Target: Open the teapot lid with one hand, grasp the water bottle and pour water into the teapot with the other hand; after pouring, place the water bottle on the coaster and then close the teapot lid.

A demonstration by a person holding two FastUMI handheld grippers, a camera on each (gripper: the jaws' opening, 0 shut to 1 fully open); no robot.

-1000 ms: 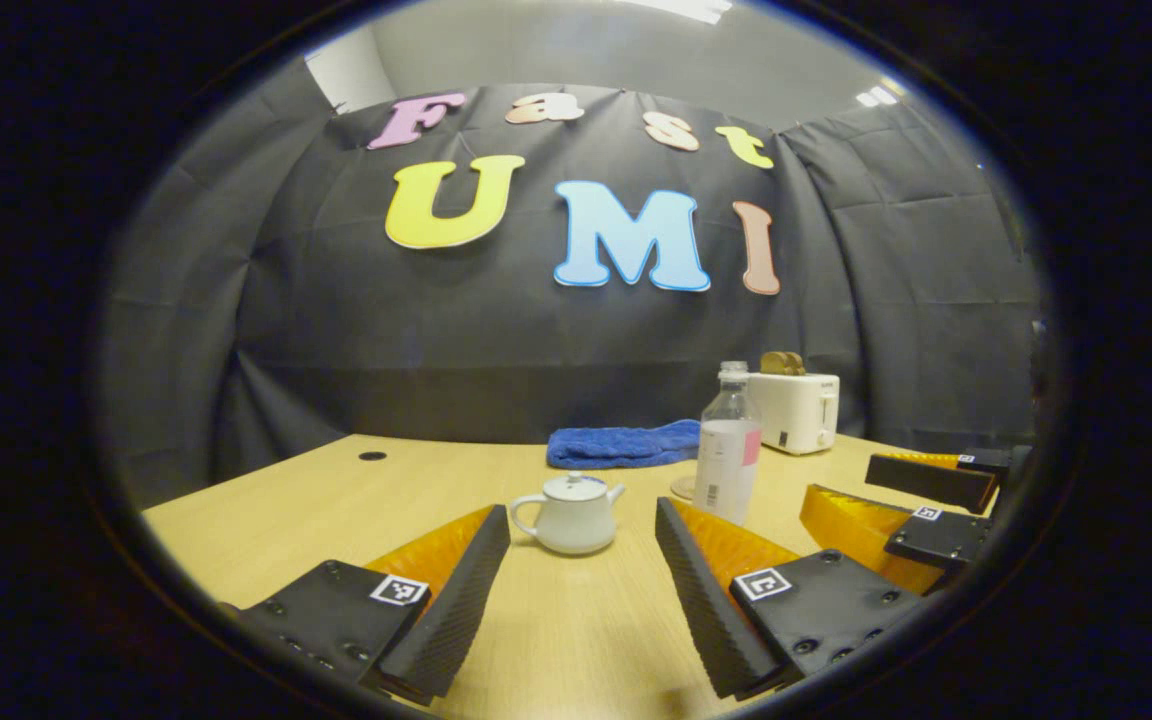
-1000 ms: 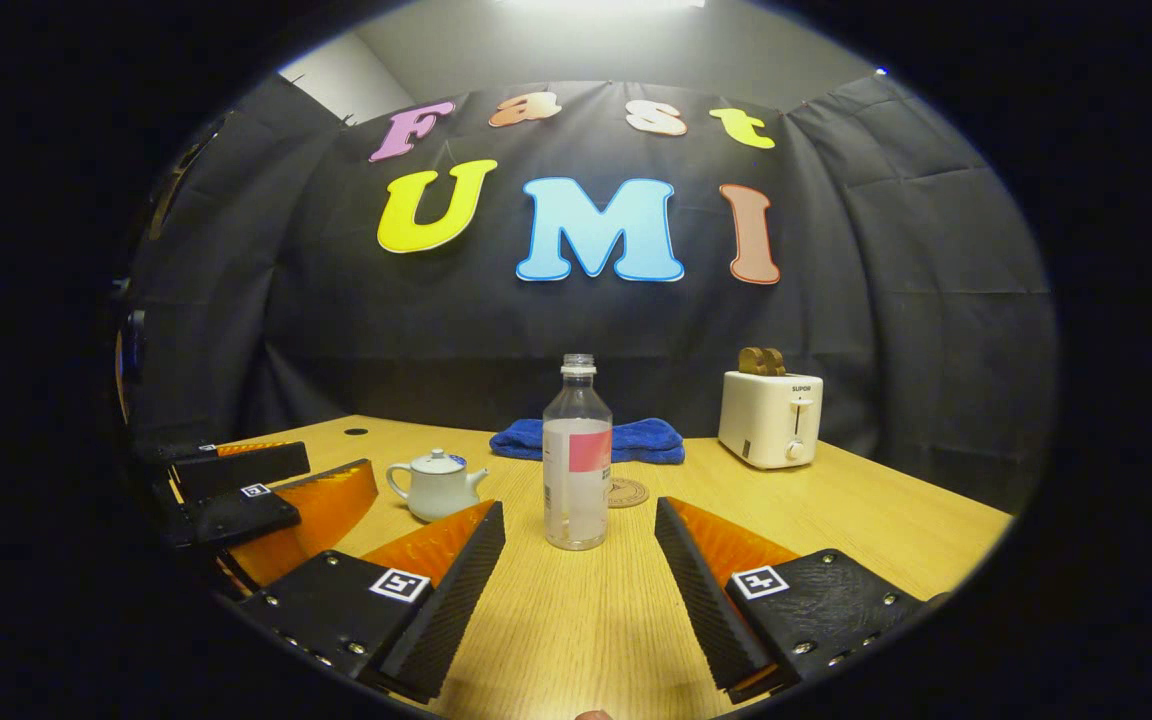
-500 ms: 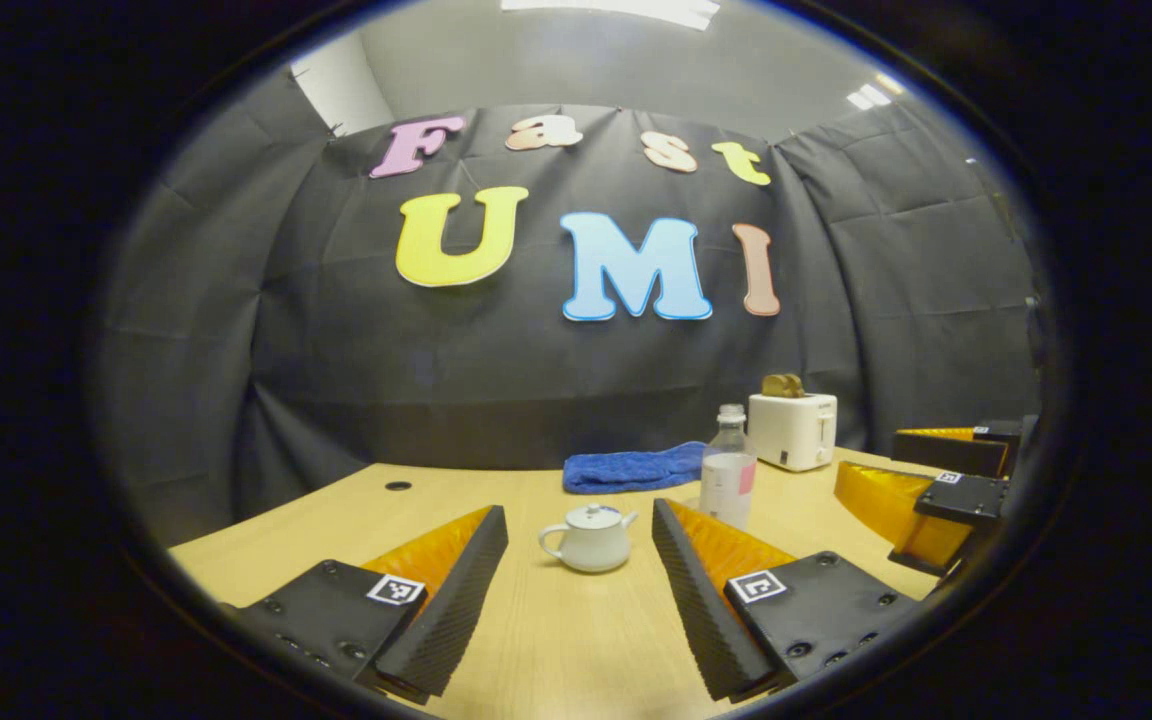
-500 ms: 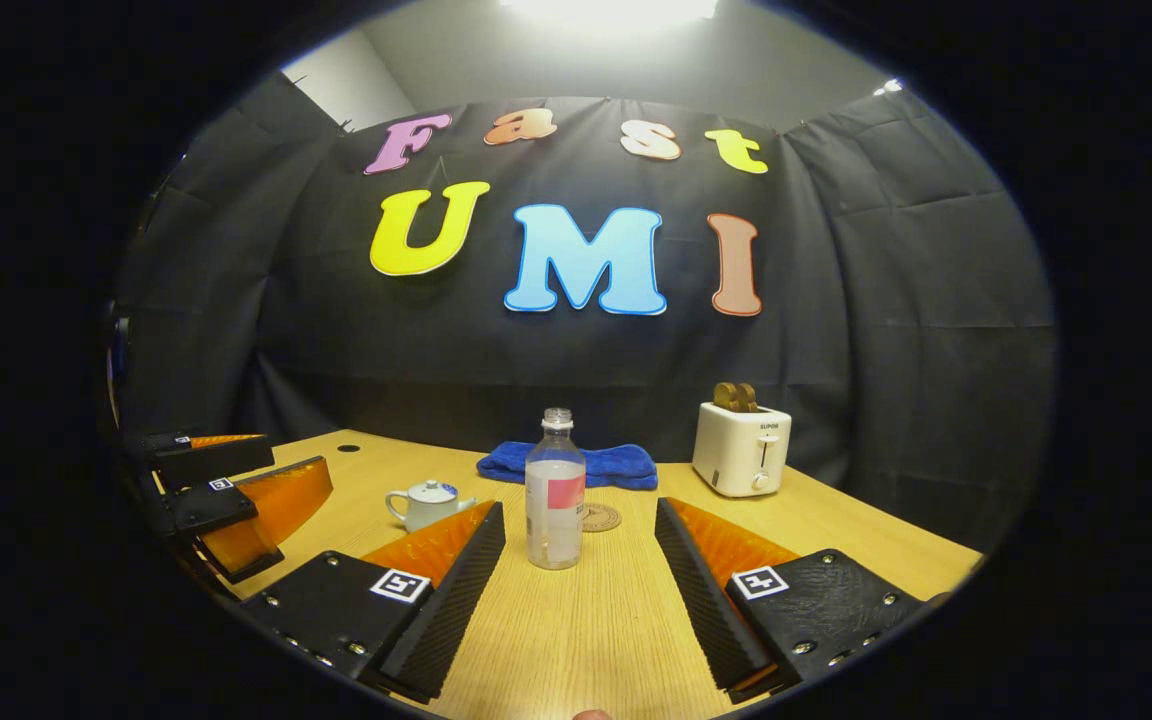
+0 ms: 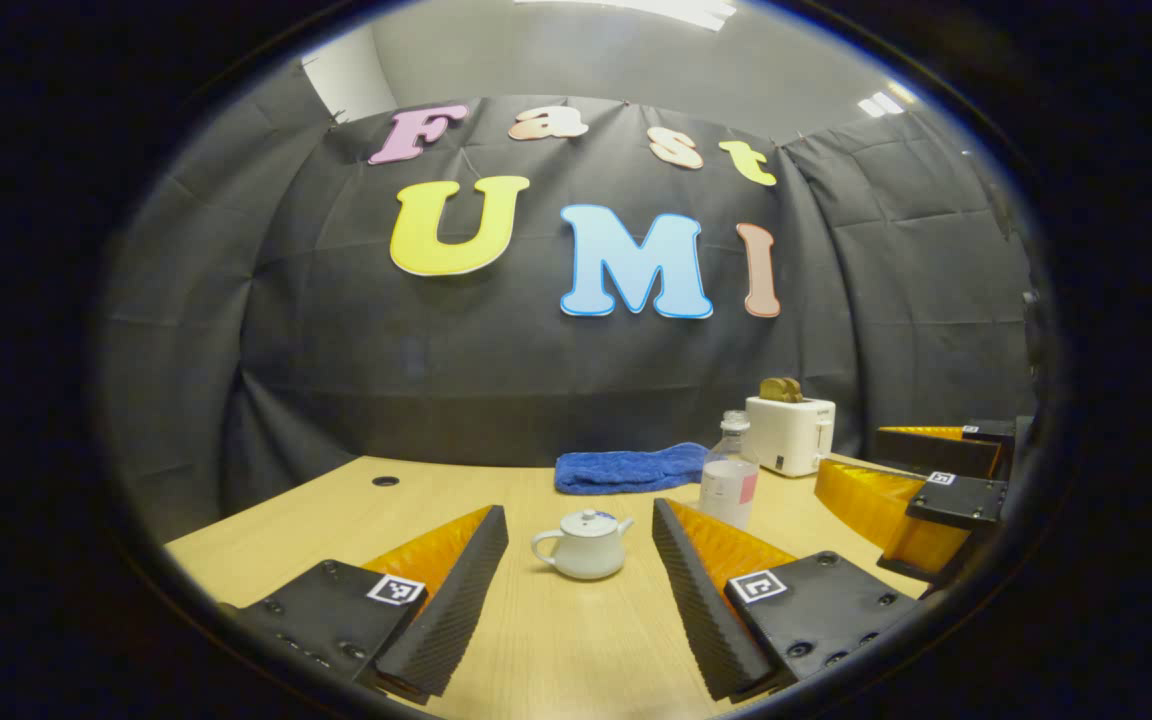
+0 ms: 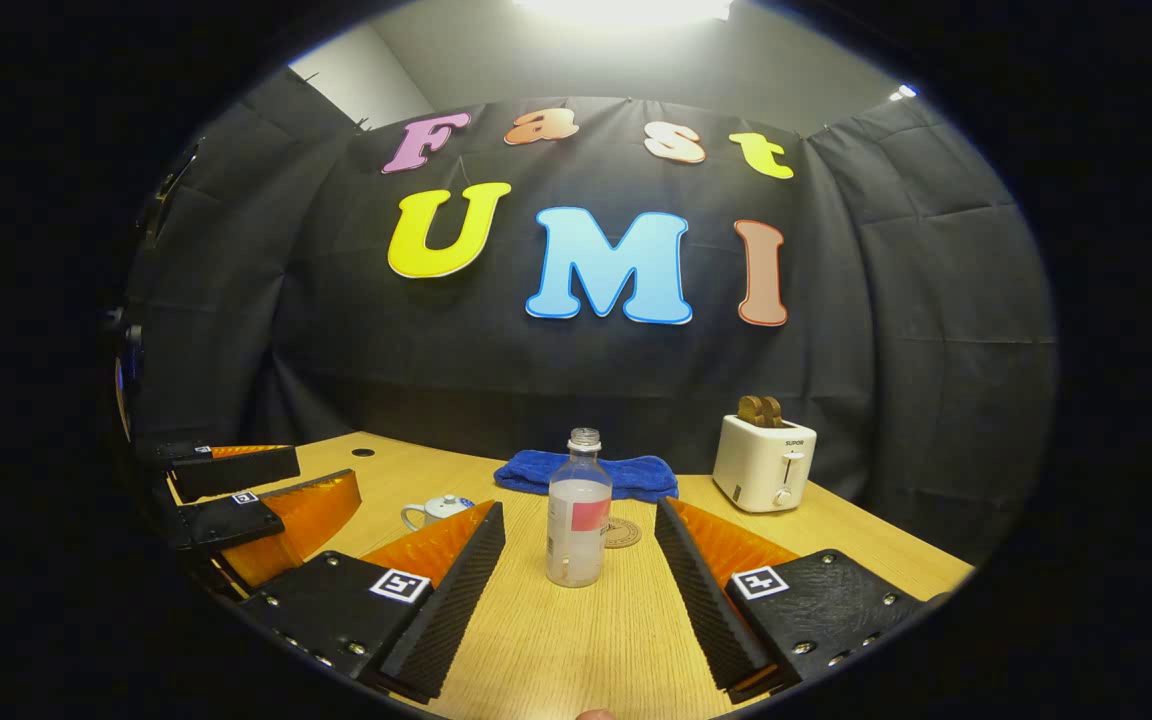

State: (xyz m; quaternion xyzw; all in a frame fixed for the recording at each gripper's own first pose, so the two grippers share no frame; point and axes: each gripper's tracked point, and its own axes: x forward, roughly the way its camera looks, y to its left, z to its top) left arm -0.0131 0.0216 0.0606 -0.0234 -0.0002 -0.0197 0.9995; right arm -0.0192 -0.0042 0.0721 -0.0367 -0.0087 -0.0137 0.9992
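Note:
A small white teapot (image 5: 581, 547) with its lid (image 5: 586, 520) on stands on the wooden table (image 5: 336, 510), ahead of my open left gripper (image 5: 578, 512) and framed by its fingers without touching them. A clear water bottle (image 6: 578, 520) with a pink label stands upright ahead of my open right gripper (image 6: 578, 510), also apart from it. The round coaster (image 6: 622, 532) lies just behind the bottle to its right. In the right gripper view the teapot (image 6: 434, 512) peeks out behind a finger. The bottle (image 5: 729, 485) stands right of the teapot.
A folded blue towel (image 6: 586, 472) lies at the back of the table and a white toaster (image 6: 764, 462) stands at the back right. The left gripper (image 6: 256, 500) shows at that view's left edge, the right gripper (image 5: 936, 490) at the other view's right edge.
Both grippers have drawn back from the table's middle, so teapot and bottle look smaller and farther off. Both stay open; nothing was grasped or moved.

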